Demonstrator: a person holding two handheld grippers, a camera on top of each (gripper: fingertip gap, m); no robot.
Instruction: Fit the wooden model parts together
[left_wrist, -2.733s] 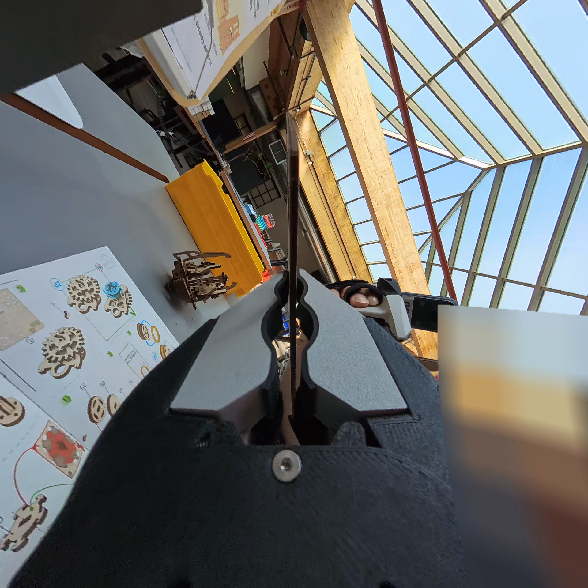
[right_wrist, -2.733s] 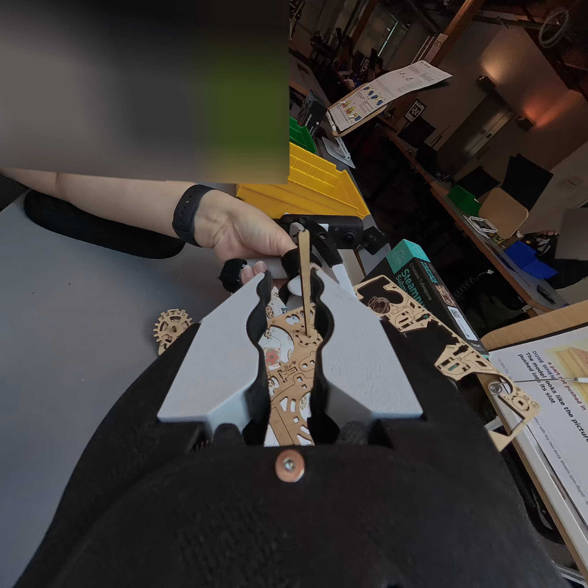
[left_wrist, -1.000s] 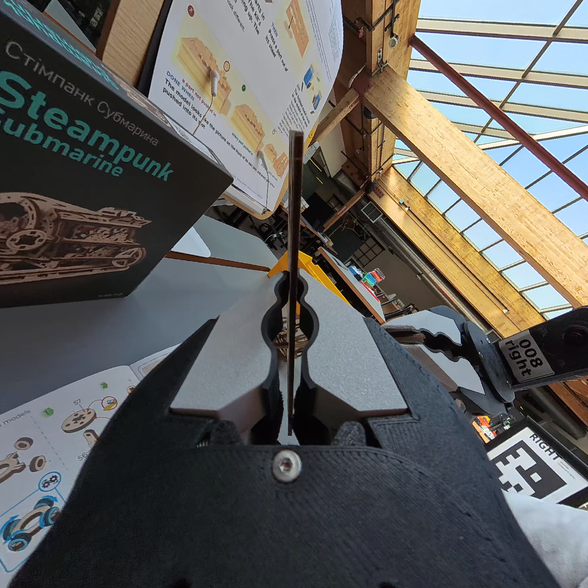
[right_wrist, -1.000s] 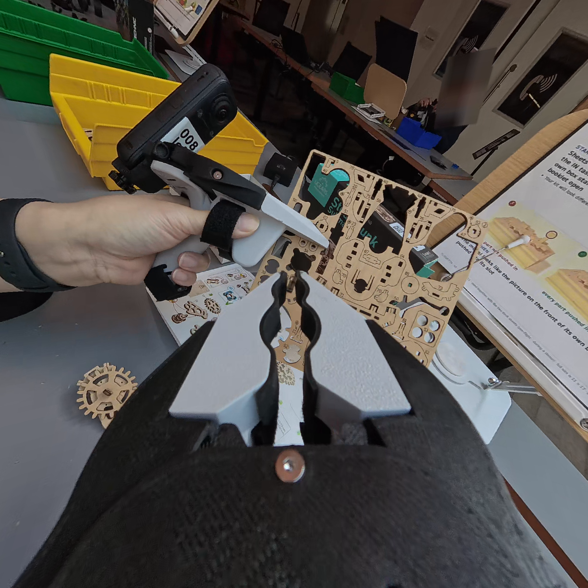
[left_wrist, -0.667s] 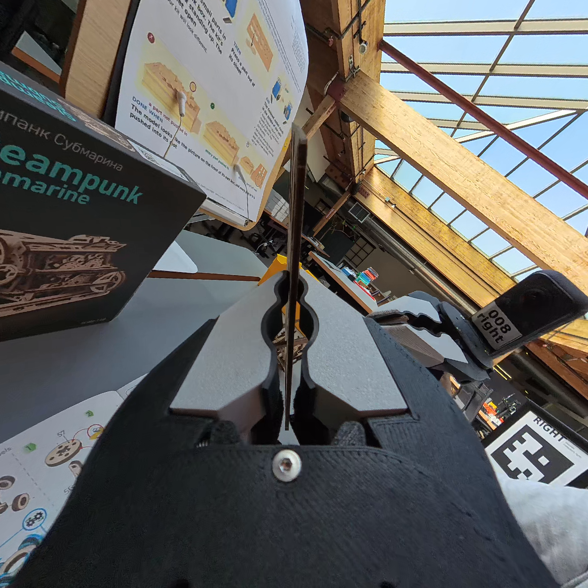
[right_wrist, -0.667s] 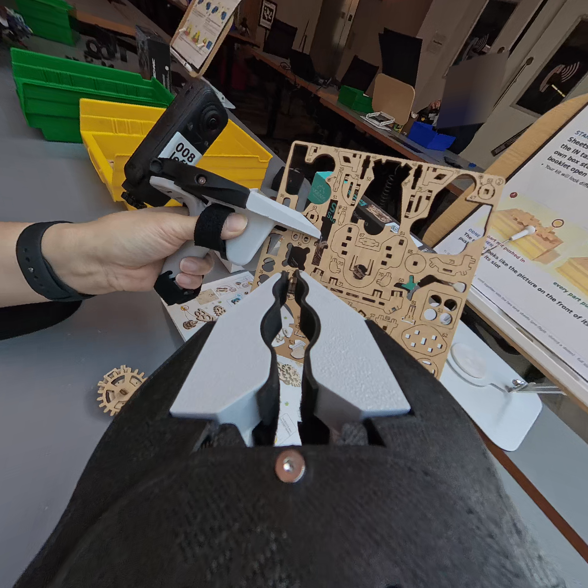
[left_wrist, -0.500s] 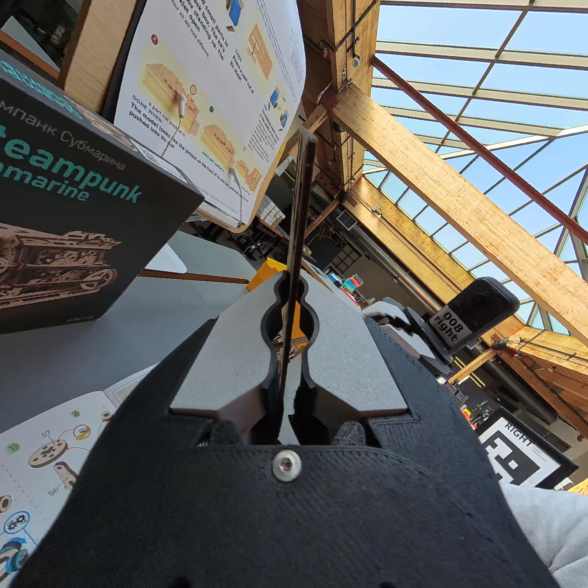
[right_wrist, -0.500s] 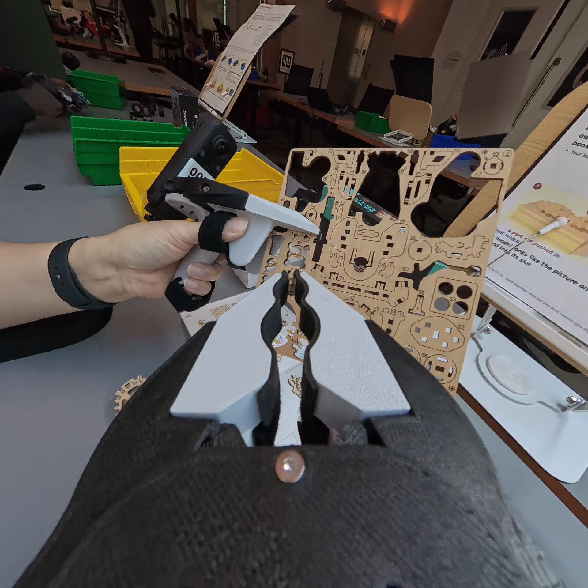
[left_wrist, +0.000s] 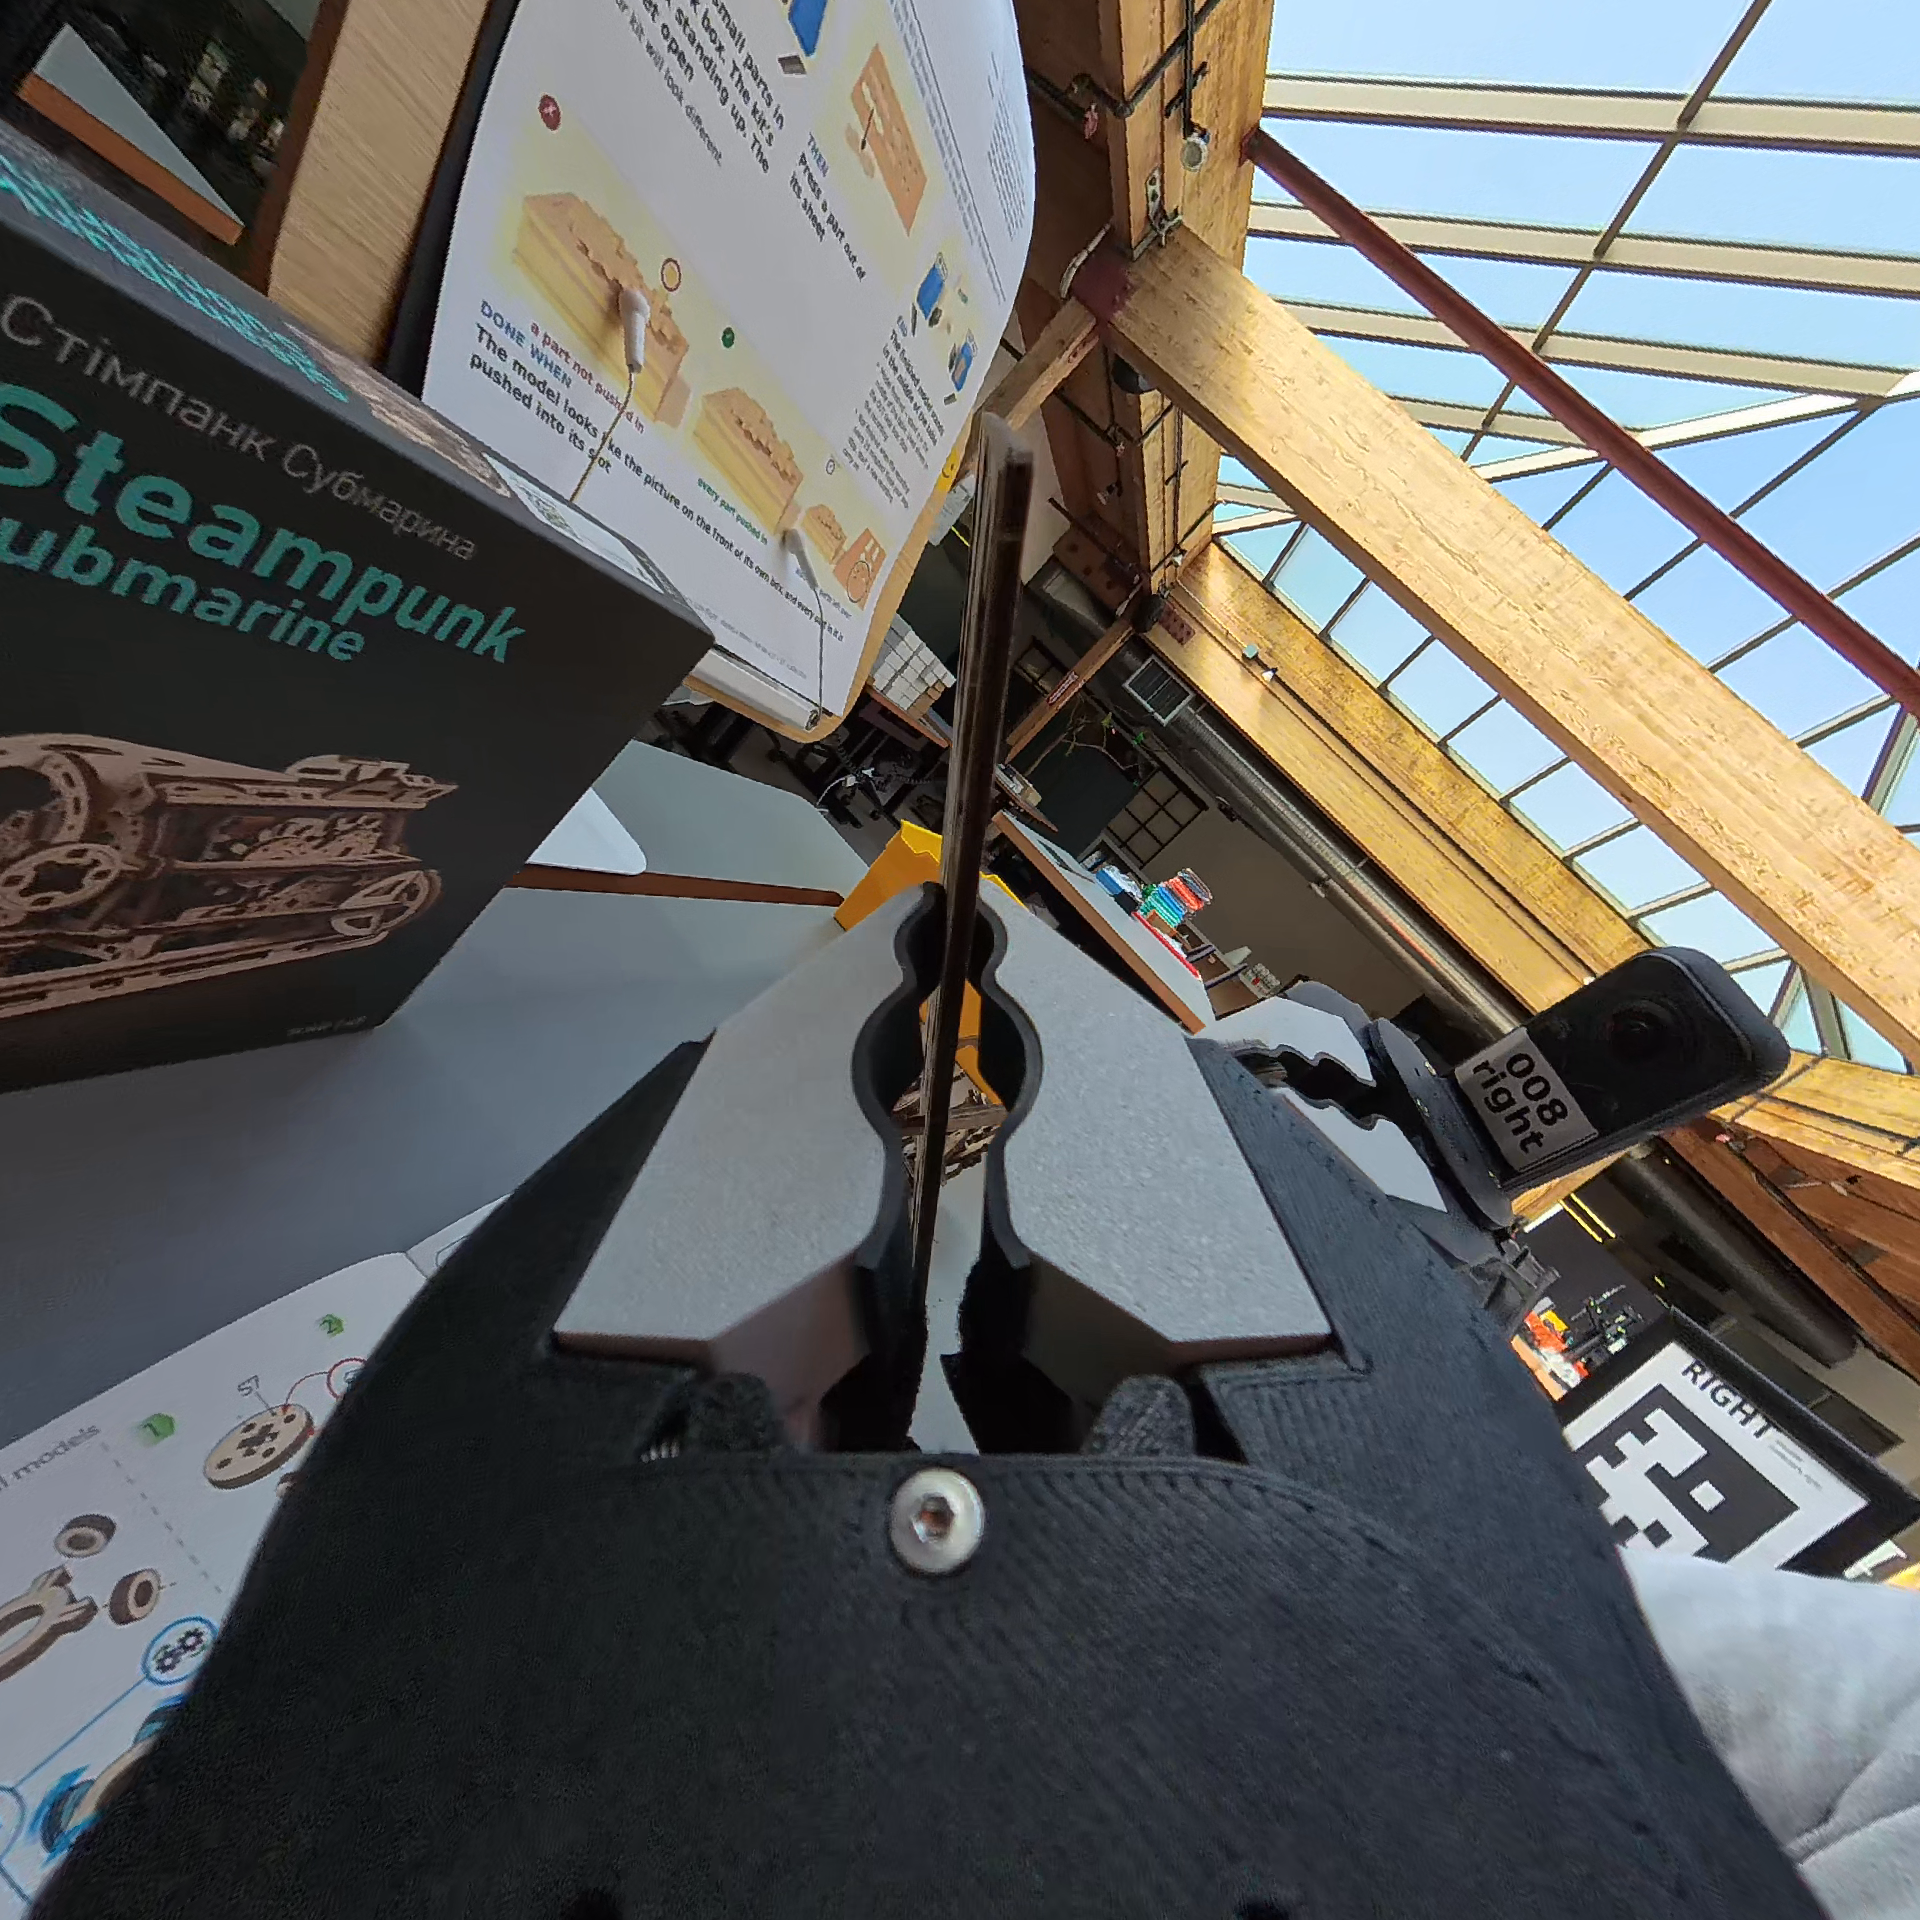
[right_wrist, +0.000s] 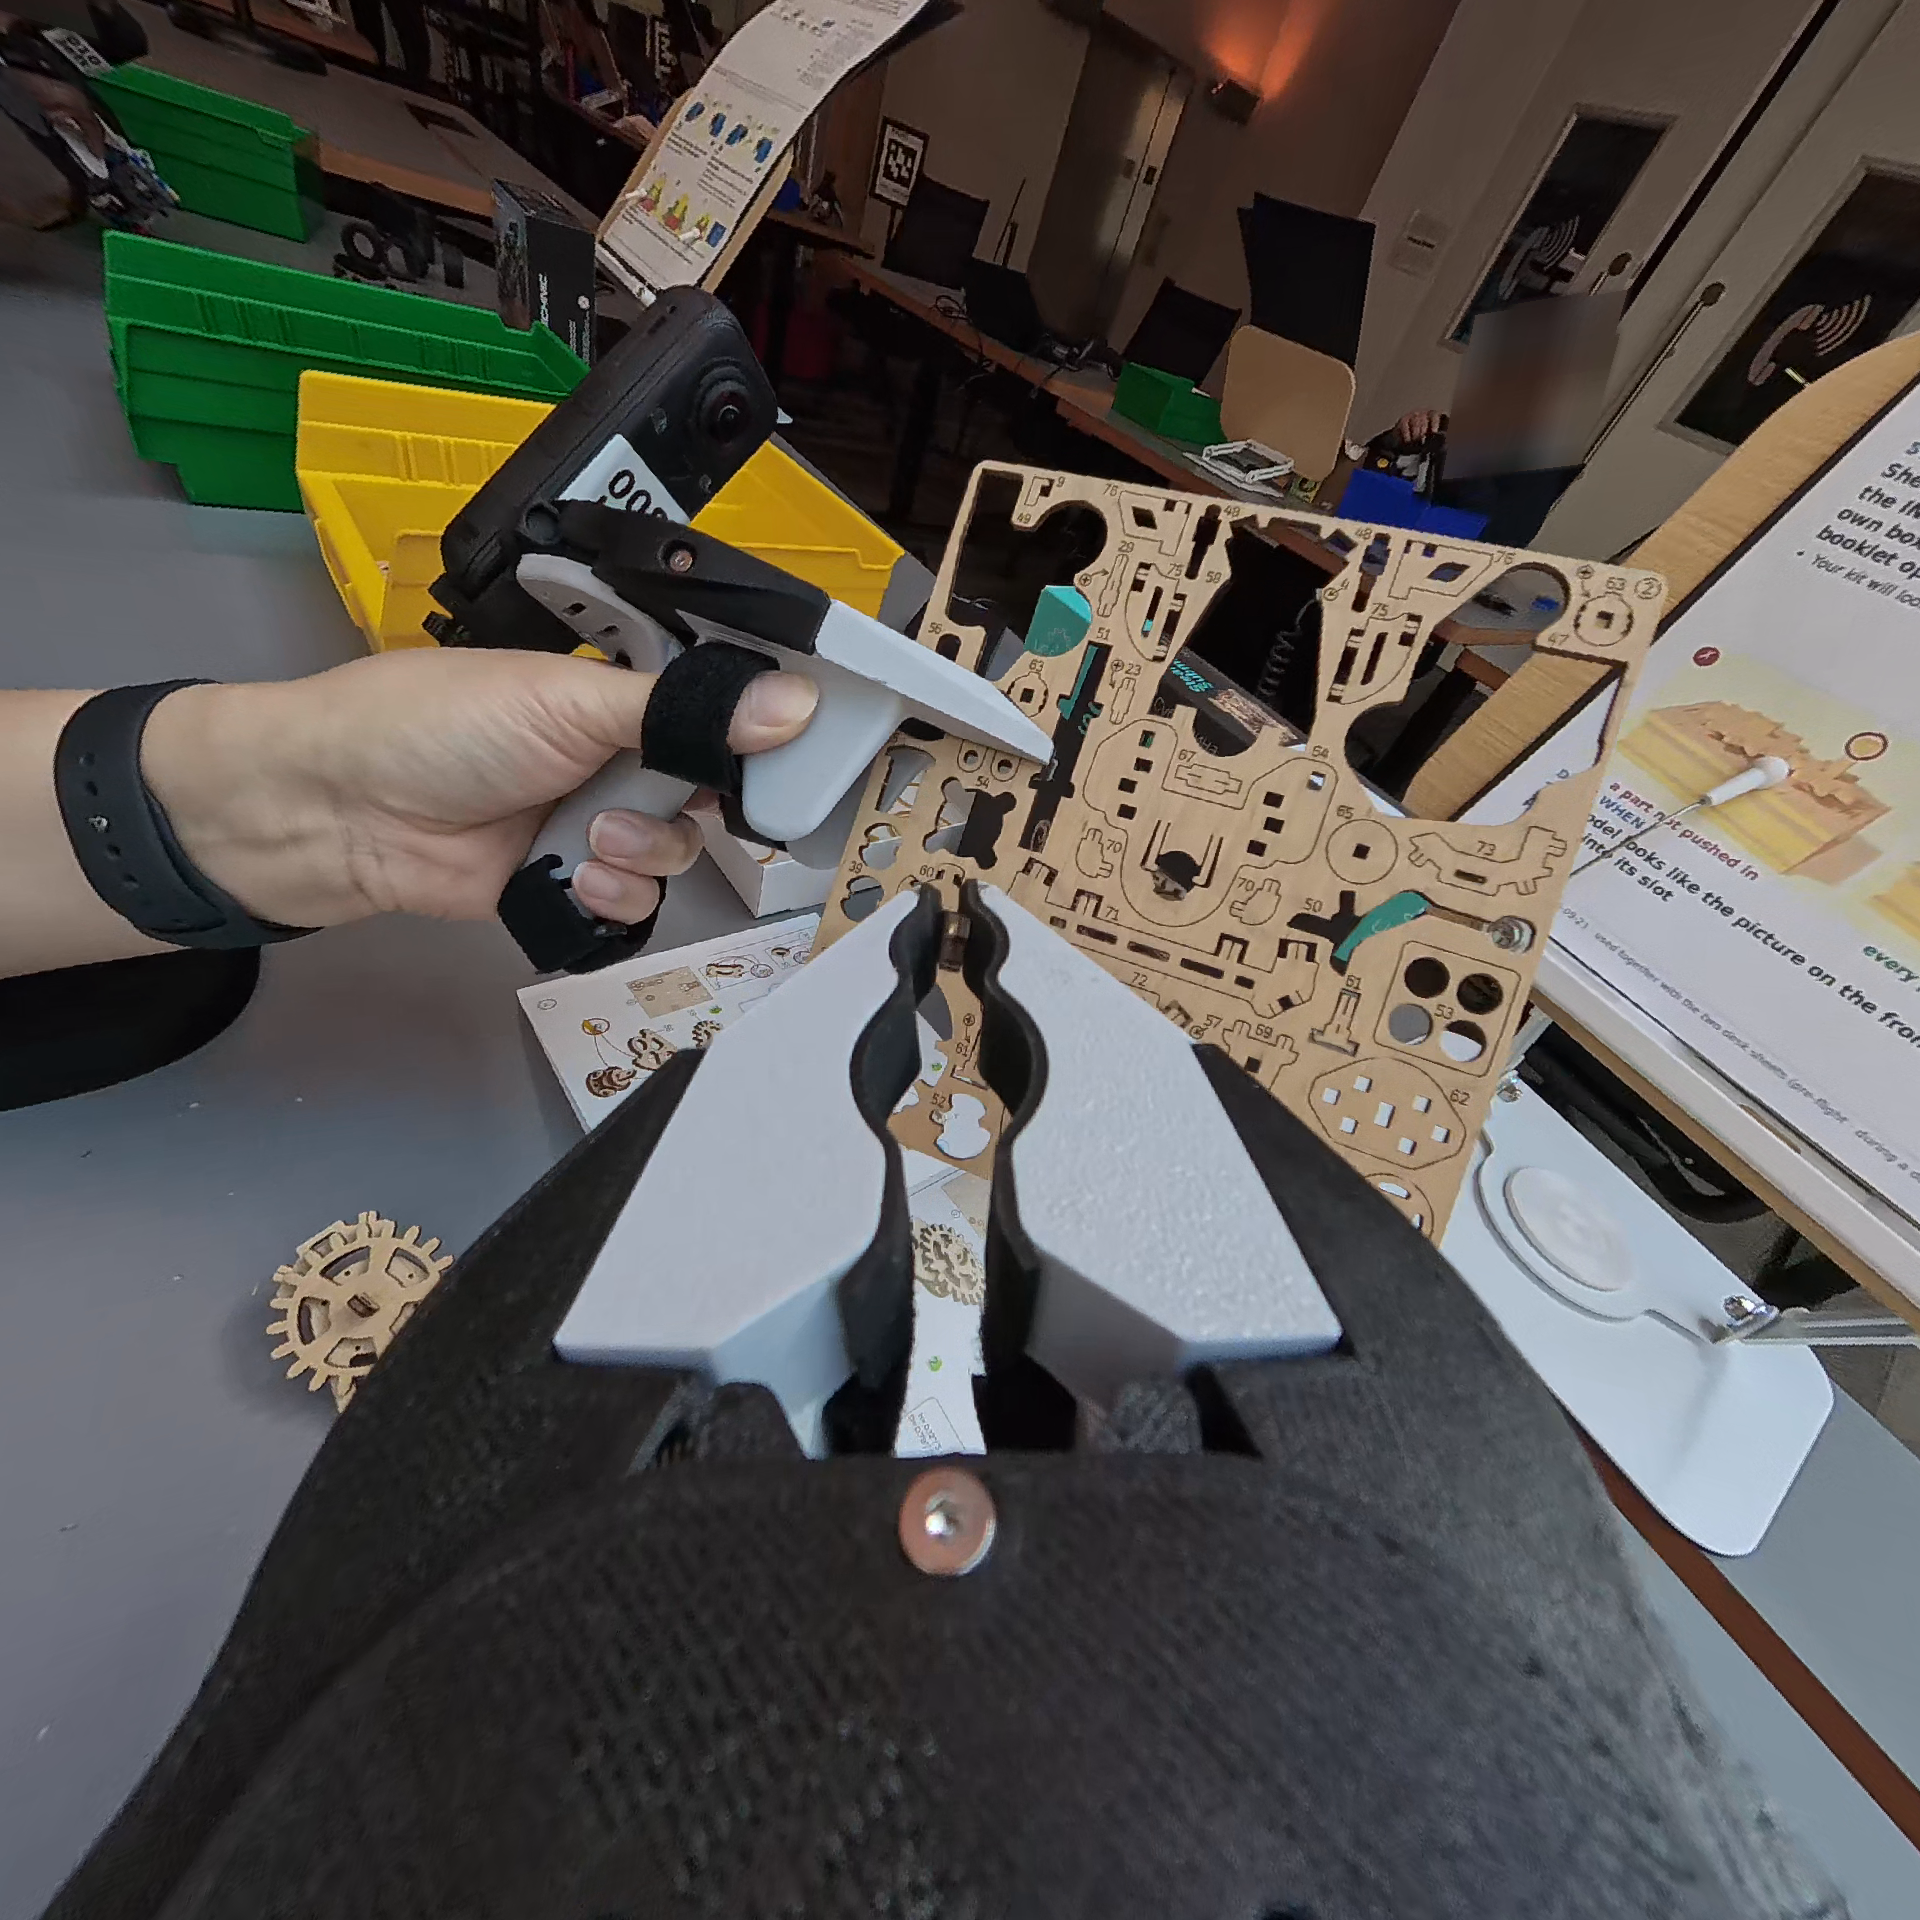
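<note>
My left gripper (left_wrist: 951, 920) is shut on a thin laser-cut wooden parts sheet (left_wrist: 977, 665), seen edge-on and pointing up. In the right wrist view the same sheet (right_wrist: 1247, 821) faces me, upright and slightly tilted, with many parts punched out. The left gripper (right_wrist: 1029, 748), held by a hand (right_wrist: 416, 779), clamps it at the left edge. My right gripper (right_wrist: 951, 914) sits just in front of the sheet's lower left. Its jaws are almost closed on a small brown wooden part (right_wrist: 951, 935) at the tips. It also shows in the left wrist view (left_wrist: 1288, 1049).
A wooden gear (right_wrist: 353, 1299) lies on the grey table (right_wrist: 208, 1558) at the left. An open instruction booklet (right_wrist: 665, 1008) lies under the sheet. Yellow bin (right_wrist: 416, 499) and green bins (right_wrist: 260, 343) stand behind. The kit box (left_wrist: 260, 675), an instruction board (right_wrist: 1766, 831) and its white base (right_wrist: 1621, 1351) are at the right. My hands' fingertips stand some 7 centimeters from each other. My right gripper's tips are some 20 centimeters from the wooden gear (right_wrist: 353, 1299).
The sheet has turned from tilted to nearly square-on and upright before the right gripper. The right gripper has drawn back and up a little. Both grips are unchanged.
</note>
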